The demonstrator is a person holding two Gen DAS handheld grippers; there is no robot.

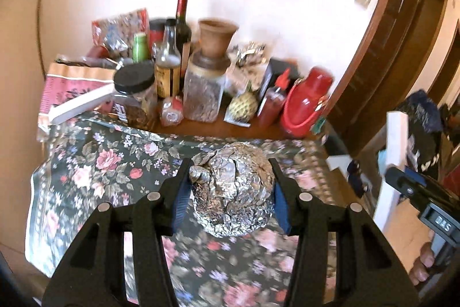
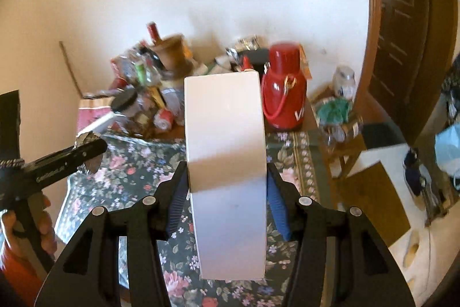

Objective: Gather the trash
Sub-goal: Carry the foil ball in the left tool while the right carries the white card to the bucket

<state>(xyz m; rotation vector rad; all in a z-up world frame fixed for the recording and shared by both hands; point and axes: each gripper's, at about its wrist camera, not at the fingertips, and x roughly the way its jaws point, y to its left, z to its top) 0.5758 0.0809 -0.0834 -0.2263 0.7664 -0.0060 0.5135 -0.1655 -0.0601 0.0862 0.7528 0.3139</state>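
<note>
Two grippers are seen above a table covered by a floral tablecloth (image 1: 86, 163), and each is loaded. A crumpled ball of aluminium foil (image 1: 233, 192) is clamped between the blue-padded fingers of the left gripper (image 1: 231, 186), with both pads pressed against the ball's sides; the ball is seen against the cloth, and whether it touches the cloth cannot be told. A white rectangular box (image 2: 227, 169) is gripped by the right gripper (image 2: 227, 183), whose fingers are closed against the box's two long sides; the box is held upright and rises past the fingertips.

In the right wrist view the left gripper is seen at the left edge, with a scrap of foil showing at its tip. In the left wrist view the white box is seen at the right edge, beside the table.

Along the wall at the back of the table, a crowd of things is gathered: a wine bottle (image 1: 182, 25), a clear bottle (image 1: 168, 62), a jar with a black lid (image 1: 135, 88), a clay pot (image 1: 217, 36) set on a glass jar (image 1: 205, 91), a red sauce bottle (image 1: 273, 99) and a red flask (image 2: 283, 88). A wooden door (image 2: 402, 5) is seen to the right.
</note>
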